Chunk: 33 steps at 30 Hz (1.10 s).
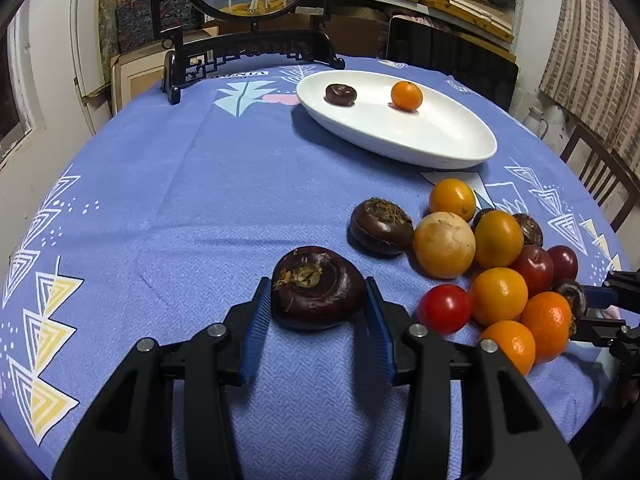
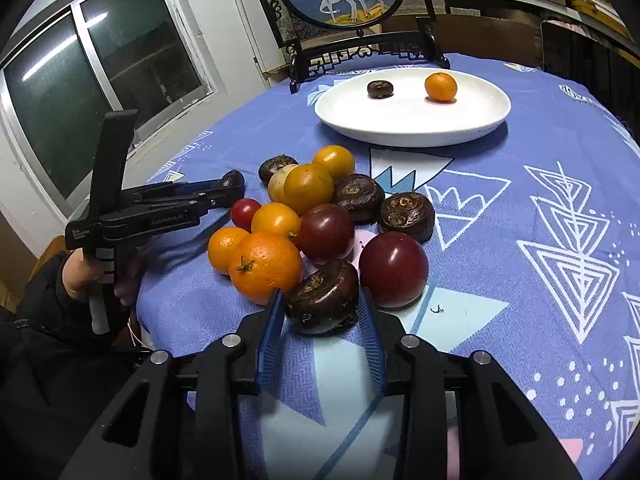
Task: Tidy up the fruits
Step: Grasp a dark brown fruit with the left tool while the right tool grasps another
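Observation:
My left gripper (image 1: 316,300) is shut on a dark brown water chestnut (image 1: 318,294), low over the blue tablecloth. My right gripper (image 2: 322,300) is shut on another water chestnut (image 2: 322,296) at the near edge of the fruit pile (image 2: 304,216). The pile holds oranges, a red tomato, dark plums and more chestnuts; it also shows in the left wrist view (image 1: 492,264). A white oval plate (image 1: 420,136) at the far side holds one chestnut (image 1: 340,94) and one small orange (image 1: 406,96). The left gripper shows in the right wrist view (image 2: 230,186).
A black stand with a round deer picture (image 1: 256,48) stands at the table's far edge behind the plate (image 2: 400,124). A wooden chair (image 1: 596,176) is at the right. A window (image 2: 100,80) is at the left of the table.

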{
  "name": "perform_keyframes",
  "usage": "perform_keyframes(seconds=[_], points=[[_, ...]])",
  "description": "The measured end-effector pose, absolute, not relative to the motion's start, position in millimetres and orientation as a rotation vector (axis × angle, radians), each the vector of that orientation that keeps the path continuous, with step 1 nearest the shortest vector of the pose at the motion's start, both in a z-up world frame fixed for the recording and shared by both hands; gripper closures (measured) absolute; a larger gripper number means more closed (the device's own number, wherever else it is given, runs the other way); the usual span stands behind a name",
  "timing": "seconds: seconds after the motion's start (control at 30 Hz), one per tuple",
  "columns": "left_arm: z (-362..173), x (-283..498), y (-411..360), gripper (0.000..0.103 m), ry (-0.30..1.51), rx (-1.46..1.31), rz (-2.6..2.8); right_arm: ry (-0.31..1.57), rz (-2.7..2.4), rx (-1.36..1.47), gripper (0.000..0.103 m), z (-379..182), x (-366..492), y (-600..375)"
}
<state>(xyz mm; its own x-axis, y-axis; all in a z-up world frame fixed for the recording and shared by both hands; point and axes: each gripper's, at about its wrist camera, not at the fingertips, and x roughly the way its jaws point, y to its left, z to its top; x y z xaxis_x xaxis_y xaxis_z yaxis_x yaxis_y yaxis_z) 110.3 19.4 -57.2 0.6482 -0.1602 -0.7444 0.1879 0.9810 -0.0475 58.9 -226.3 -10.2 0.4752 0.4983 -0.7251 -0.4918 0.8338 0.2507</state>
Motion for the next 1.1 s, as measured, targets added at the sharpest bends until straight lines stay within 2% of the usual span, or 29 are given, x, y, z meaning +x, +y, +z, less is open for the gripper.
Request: perform_keyframes(seconds=[0.67,0.93,1.1], points=[[-57.3,107.6,21.7,0.059,0.835,0.022,-0.197,0.885,0.646,0.107,0.065,-15.2,63.0,-233.1],[-55.7,106.7,21.5,0.059,0.828,0.015,-0.197,0.804,0.678,0.174,0.065,17.0,65.1,-250.9],[-54.1,106.5,23.3,0.059,0.817,0.002,-0.213,0.744,0.633,0.225,0.065,43.3,94.4,-269.4]])
